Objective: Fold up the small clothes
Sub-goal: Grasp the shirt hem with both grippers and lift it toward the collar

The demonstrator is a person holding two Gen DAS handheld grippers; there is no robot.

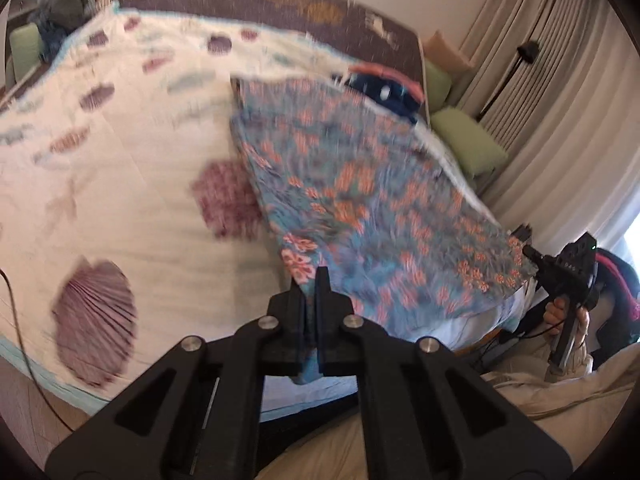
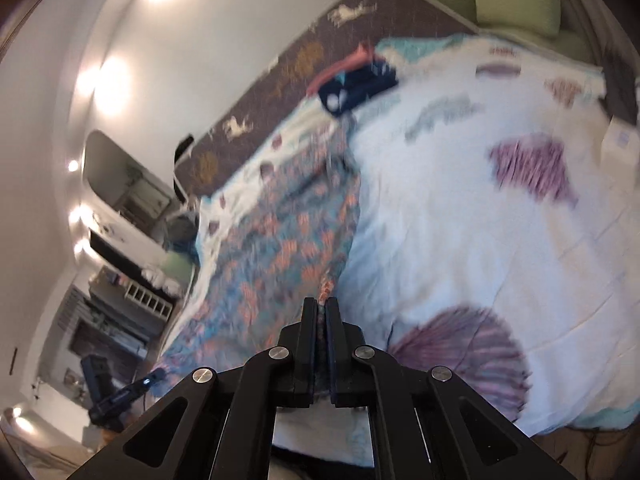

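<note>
- The left claw (image 1: 310,280) was pressed together on the near corner of the floral cloth (image 1: 360,184), with fabric showing between its fingers
- The right claw (image 2: 320,308) was likewise clamped on another near corner of the same floral cloth (image 2: 280,240), a strip of print caught between its closed fingers
- The cloth, blue with orange-pink flowers, stretched from both claws out over the bed, its near edge lifted off the white bedspread (image 1: 140,200) printed with purple shells
- In the left wrist view the right claw (image 1: 524,246) appeared at the cloth's far right corner, gripped by a hand (image 1: 560,312)
- A small pile of dark blue and pink clothes (image 1: 384,88) lay on the bedspread beyond the floral cloth, near the dark patterned headboard (image 1: 320,8)
- Green cushions (image 1: 468,140) sat beside the bed, by the curtains (image 1: 560,60)
- Both views were blurred
</note>
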